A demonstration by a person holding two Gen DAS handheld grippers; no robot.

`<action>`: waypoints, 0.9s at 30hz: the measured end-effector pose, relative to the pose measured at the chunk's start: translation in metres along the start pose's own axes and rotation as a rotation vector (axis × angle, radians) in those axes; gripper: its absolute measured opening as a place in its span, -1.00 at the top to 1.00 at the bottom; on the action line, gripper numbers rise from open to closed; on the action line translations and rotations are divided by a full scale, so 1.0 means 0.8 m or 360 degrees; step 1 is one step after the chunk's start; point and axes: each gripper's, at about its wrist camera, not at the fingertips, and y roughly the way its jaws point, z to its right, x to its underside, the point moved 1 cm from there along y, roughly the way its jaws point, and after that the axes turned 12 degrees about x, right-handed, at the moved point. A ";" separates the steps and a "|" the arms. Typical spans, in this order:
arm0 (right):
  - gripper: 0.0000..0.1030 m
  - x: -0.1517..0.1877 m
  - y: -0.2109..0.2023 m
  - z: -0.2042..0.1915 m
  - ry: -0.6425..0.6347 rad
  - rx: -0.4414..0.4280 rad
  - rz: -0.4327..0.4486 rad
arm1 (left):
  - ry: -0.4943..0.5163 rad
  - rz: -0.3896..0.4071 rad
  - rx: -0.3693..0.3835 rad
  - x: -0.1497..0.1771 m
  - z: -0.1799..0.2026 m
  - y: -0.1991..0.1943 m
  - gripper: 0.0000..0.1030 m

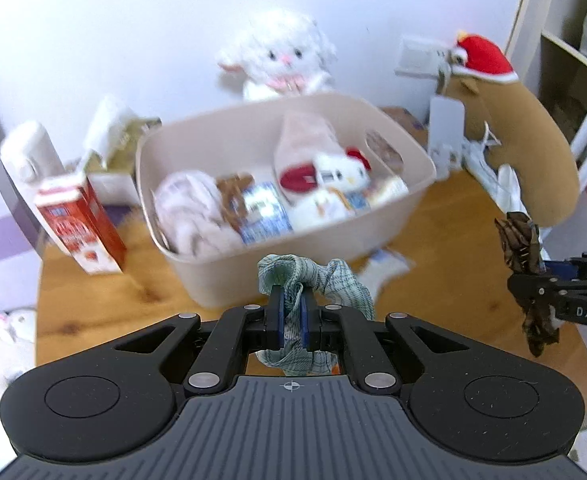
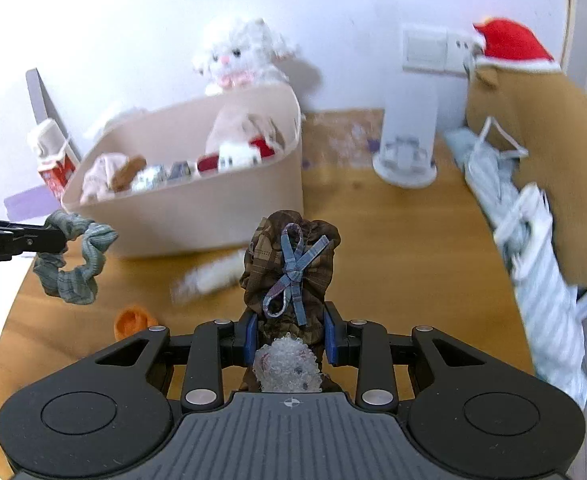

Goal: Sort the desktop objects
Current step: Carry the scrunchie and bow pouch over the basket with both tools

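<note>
two scrunchies: green one [image 1: 313,280] clamped in left tool [image 1: 292,320], brown one [image 2: 289,264] seemingly in right tool [image 2: 289,340].

Blurred bin [image 1: 213,280] contents, indistinct

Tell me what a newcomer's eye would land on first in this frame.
Both grippers are loaded: the left gripper pinches a green plaid scrunchie, the right gripper a brown scrunchie with a blue bow. Ahead on the wooden table stands a beige bin crowded with plush toys, a white plush lamb behind it.
</note>
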 end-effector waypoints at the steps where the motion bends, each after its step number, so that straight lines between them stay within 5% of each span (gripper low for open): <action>1: 0.43 -0.008 0.001 -0.001 -0.0012 0.0001 0.0020 | 0.0016 0.0020 -0.0006 -0.006 -0.002 -0.002 0.86; 12: 0.42 -0.107 0.012 -0.024 -0.0134 -0.0011 0.0273 | 0.0127 0.0155 -0.0032 -0.068 -0.015 -0.009 0.86; 13: 0.42 -0.115 0.014 -0.026 -0.0142 -0.0017 0.0290 | 0.0279 0.0221 0.0064 -0.075 -0.012 -0.009 0.86; 27: 0.42 -0.204 0.061 -0.084 -0.0346 -0.0103 0.0458 | 0.0254 0.0213 -0.0064 -0.140 -0.035 0.053 0.86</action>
